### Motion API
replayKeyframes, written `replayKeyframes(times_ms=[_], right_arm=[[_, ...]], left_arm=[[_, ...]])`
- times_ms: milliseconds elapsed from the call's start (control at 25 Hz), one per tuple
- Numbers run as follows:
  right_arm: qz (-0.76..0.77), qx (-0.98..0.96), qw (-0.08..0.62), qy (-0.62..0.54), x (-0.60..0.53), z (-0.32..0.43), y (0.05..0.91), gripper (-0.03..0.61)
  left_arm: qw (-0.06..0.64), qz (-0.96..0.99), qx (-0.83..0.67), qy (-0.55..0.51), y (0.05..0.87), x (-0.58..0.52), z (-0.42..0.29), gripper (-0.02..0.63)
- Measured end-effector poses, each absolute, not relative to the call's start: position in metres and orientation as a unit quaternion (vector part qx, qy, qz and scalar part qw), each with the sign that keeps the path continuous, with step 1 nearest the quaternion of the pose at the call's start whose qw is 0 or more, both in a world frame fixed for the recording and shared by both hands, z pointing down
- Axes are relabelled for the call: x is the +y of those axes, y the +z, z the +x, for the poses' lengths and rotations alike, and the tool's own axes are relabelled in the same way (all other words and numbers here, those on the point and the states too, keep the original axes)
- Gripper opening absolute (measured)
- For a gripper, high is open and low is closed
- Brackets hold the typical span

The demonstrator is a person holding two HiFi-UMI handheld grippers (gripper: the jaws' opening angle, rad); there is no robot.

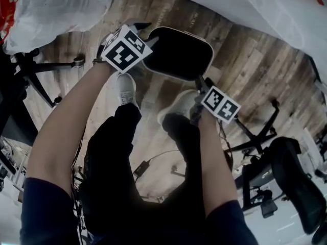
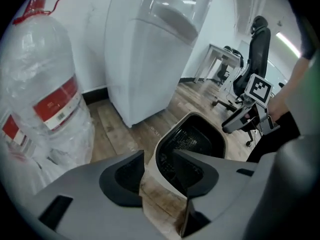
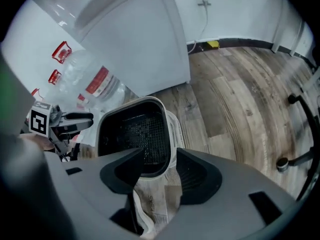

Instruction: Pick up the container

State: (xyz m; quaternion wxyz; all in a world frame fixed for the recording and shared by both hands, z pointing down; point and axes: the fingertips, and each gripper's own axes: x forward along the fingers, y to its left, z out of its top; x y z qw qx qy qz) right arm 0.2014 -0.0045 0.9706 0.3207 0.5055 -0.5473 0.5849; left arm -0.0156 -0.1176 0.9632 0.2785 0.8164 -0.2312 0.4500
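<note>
Container (image 1: 179, 52) mouth-up, lengthwise between my left hand-held gripper (image 2: 159, 166) and right hand-held gripper (image 3: 156, 166); arms straight, jaws apart astride rim.

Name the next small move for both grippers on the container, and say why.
Probably close both: the left gripper and right gripper each straddle the wall of the container, one jaw inside, one outside, with the jaws apart and not pressing it yet.
</note>
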Motion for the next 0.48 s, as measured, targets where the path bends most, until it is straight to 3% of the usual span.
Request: replayKeyframes(times_ms=[320,480], right_arm=[[0.531,-0.502,0.322,0.603,0.003,0.205,1.038,0.212],[0.522,-0.5,0.31,0.617,0.0,0.202,1.054,0.166]], left_arm=[[0.282,0.8,-0.179,0.499,1.031,-0.118,0.006,0.206],[0.273,0.799,-0.179,0.505,1.041,-0.121,0.012,0.116]])
